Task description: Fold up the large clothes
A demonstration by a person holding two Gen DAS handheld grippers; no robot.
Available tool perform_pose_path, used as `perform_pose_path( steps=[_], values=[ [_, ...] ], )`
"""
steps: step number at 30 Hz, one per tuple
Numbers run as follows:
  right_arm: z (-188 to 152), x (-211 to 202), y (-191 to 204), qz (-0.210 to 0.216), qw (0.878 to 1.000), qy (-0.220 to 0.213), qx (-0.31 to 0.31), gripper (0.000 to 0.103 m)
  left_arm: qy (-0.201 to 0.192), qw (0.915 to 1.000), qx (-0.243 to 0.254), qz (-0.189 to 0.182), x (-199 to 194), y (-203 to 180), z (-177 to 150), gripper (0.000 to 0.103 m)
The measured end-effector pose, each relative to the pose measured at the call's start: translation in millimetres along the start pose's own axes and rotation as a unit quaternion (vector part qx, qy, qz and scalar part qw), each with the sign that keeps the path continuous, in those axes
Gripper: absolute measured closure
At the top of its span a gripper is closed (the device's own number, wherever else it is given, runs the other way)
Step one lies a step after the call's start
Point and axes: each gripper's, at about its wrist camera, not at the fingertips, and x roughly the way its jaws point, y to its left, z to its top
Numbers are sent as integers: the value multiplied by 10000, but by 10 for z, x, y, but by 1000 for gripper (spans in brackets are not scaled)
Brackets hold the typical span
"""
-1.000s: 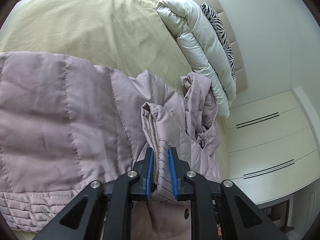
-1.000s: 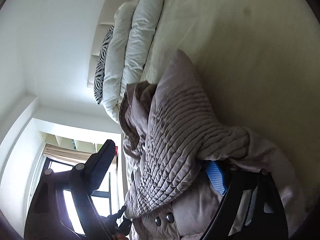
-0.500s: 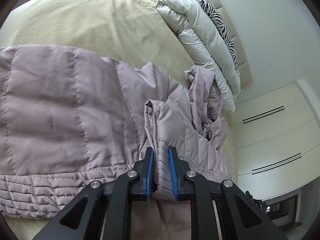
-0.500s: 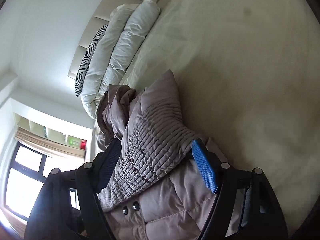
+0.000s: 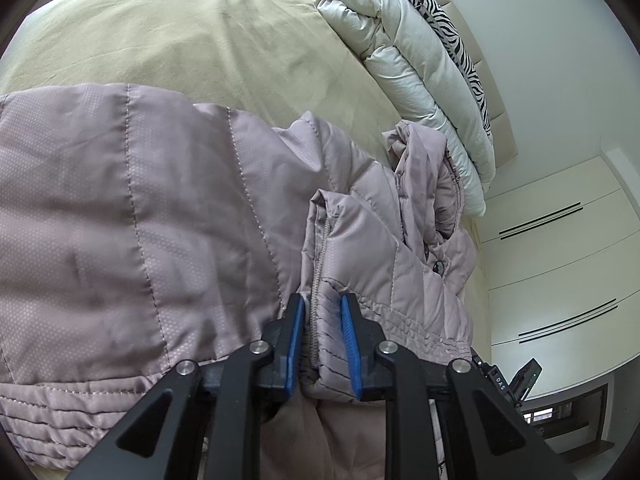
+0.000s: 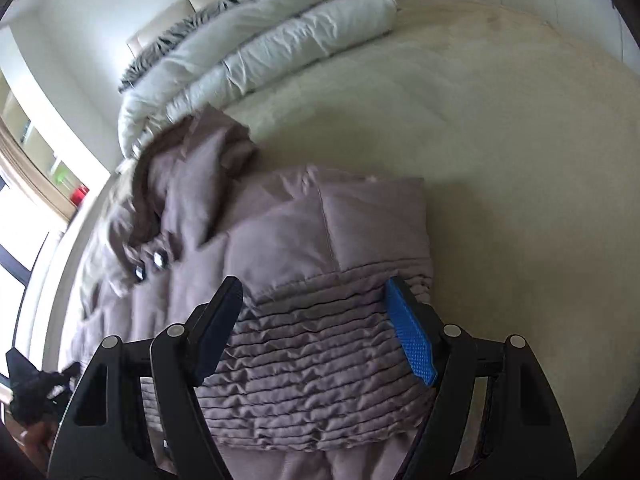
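On the beige bed (image 5: 192,40), a mauve quilted puffer jacket (image 5: 120,220) lies spread, its collar end bunched toward 1 o'clock in the left wrist view, close to a rolled white duvet (image 5: 420,72) with a zebra-print pillow (image 5: 460,44) behind it at the headboard. At 6 o'clock in that view the left hand-held gripper (image 5: 322,340) is pinching the jacket's zipper edge by the ribbed hem, blue pads pressed against the fabric on both sides. White wardrobe doors (image 5: 560,260) fill the 3 o'clock side.

From the right wrist view, the right hand-held gripper (image 6: 314,328) is spread wide over the jacket's (image 6: 304,240) ribbed hem band, one finger to each side of the band, the blue pad (image 6: 410,348) at its 3 o'clock edge; whether the fingers touch the fabric cannot be told. Two snap buttons (image 6: 150,266) show at 9 o'clock, and the duvet (image 6: 260,40) lies at 12 o'clock across the bed (image 6: 500,140).
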Motion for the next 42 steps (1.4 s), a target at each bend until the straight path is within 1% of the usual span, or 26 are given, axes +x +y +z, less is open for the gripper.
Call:
perform_pose_path(
  steps=[1,2,3,4,5,7,8,9,10,11,12,14,17,19,20,23,26,29,31,32,33,34,38,40,42],
  values=[
    [-50,86,-11,-38,9999,33,-89,30,-4,10000,37,4,0,-7,-2,78],
    [-93,107,7,-95,9996,-75,-274,30,6,10000,39,-35,-5,-8,-2,77],
    [-152,90,16,-151,9987,-162,-466,30,14,9999,5,-108,-21,-2,0,73],
    [-163,88,41,-206,9981,-185,-555,30,-7,9998,-42,-192,-56,2,-2,64],
    [-169,55,56,-224,9980,-201,-563,30,-65,9996,-73,-255,-115,-3,-9,58],
    [-162,-121,71,-160,9984,-353,-421,30,-275,9993,-34,-259,-306,-35,-35,33],
    [-151,-243,92,-70,9981,-495,-358,30,-411,9988,27,-276,-436,-48,-55,27],
    [-162,-384,122,22,9973,-639,-355,30,-535,9981,86,-295,-574,-53,-88,19],
    [-192,-530,171,73,9959,-792,-423,30,-642,9974,125,-302,-718,-45,-127,16],
    [-235,-665,241,109,9939,-950,-558,29,-730,9967,116,-350,-865,-12,-175,15],
    [-292,-820,319,135,9912,-1098,-722,28,-788,9958,40,-474,-1009,50,-228,13],
    [-448,-1086,492,238,9851,-1357,-1031,17,-841,9916,-325,-925,-1285,239,-338,10],
    [-693,-1415,719,496,9780,-1527,-1333,17,-889,9791,-886,-1601,-1692,564,-532,7],
    [-859,-1589,895,690,9744,-1544,-1482,17,-1031,9713,-1090,-1844,-1974,744,-671,0],
    [-958,-1671,974,812,9730,-1526,-1530,17,-1124,9699,-1137,-1837,-2110,822,-744,0],
    [-1237,-1826,1171,1158,9710,-1315,-1625,16,-1360,9698,-1220,-1617,-2447,1042,-944,0],
    [-1574,-1963,1357,1434,9675,-1135,-1749,16,-1524,9718,-1339,-1201,-2683,1292,-1096,0],
    [-1843,-2018,1494,1576,9660,-974,-1802,16,-1801,9672,-1545,-910,-2897,1565,-1194,0],
    [-2032,-2035,1575,1606,9672,-773,-1812,16,-2043,9605,-1721,-785,-3018,1742,-1214,0],
    [-2101,-2035,1596,1612,9675,-694,-1821,16,-2133,9557,-1902,-702,-3078,1854,-1224,0],
    [-2169,-2025,1614,1612,9678,-652,-1821,16,-2231,9493,-2101,-696,-3115,1958,-1221,0],
    [-2223,-2036,1623,1609,9681,-621,-1817,16,-2347,9420,-2280,-748,-3151,2060,-1227,0],
    [-2318,-2055,1610,1636,9699,-509,-1730,16,-2813,9143,-2837,-671,-3253,2376,-1228,0],
    [-2330,-2060,1596,1640,9705,-468,-1705,16,-2990,8984,-3138,-709,-3259,2517,-1224,0],
    [-2343,-2062,1586,1635,9711,-448,-1678,16,-3118,8793,-3507,-812,-3242,2669,-1228,1]
  ],
)
